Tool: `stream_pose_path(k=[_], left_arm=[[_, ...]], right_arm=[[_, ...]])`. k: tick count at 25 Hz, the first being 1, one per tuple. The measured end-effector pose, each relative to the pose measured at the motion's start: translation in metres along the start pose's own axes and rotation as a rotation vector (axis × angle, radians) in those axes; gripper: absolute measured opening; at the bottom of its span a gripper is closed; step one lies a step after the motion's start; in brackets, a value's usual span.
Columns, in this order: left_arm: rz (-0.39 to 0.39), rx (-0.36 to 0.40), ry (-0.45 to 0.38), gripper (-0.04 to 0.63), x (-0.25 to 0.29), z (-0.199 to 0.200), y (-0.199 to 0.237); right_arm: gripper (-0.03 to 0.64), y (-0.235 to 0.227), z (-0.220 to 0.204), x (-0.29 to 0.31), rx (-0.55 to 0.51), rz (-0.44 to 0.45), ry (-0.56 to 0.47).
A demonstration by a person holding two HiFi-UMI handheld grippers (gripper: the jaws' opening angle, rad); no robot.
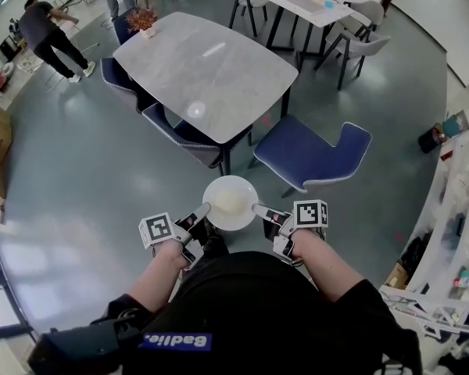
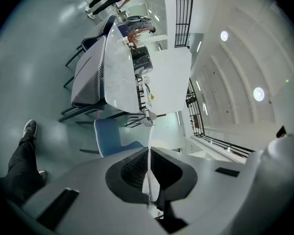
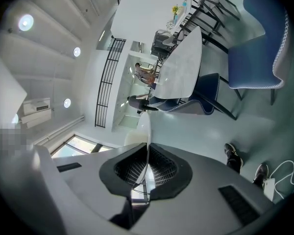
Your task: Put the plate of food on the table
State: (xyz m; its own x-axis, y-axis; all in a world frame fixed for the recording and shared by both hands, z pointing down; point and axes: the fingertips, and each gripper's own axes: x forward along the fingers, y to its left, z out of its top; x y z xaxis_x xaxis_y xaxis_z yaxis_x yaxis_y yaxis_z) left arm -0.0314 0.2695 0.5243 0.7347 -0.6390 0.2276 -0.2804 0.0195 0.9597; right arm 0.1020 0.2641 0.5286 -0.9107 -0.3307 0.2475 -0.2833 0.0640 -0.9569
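A round white plate of pale food [image 1: 230, 203] hangs between the left gripper [image 1: 201, 212] and right gripper [image 1: 260, 209], each clamped on its rim, while the grey stone-topped table [image 1: 205, 73] stands well ahead, so setting it down is not yet done.

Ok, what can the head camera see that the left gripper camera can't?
Only the head view shows the whole round plate with the pale food on it, and both the left gripper and the right gripper pinching opposite rims. Only the left gripper view shows the ceiling lights, a shoe on the floor, and the plate's rim seen edge-on, clamped between that gripper's jaws. Both views show the plate, the grey table and a blue chair.
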Motion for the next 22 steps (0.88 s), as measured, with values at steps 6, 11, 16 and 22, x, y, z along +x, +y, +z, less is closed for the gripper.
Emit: stream_pose_path(k=[6, 11, 16, 22], left_arm=[[-0.007, 0.004, 0.035, 0.015, 0.021, 0.058, 0.002], [-0.014, 0.021, 0.06, 0.015, 0.034, 0.103, 0.004], [-0.02, 0.036, 0.087, 0.015, 0.043, 0.156, 0.007], [-0.055, 0.023, 0.137, 0.015, 0.053, 0.205, 0.005]], right_arm=[[0.018, 0.004, 0.045, 0.038, 0.005, -0.007, -0.035], [0.018, 0.008, 0.076, 0.067, 0.017, -0.013, -0.063], [0.018, 0.016, 0.108, 0.104, 0.022, -0.016, -0.089], [0.019, 0.025, 0.137, 0.14, 0.042, -0.045, -0.132]])
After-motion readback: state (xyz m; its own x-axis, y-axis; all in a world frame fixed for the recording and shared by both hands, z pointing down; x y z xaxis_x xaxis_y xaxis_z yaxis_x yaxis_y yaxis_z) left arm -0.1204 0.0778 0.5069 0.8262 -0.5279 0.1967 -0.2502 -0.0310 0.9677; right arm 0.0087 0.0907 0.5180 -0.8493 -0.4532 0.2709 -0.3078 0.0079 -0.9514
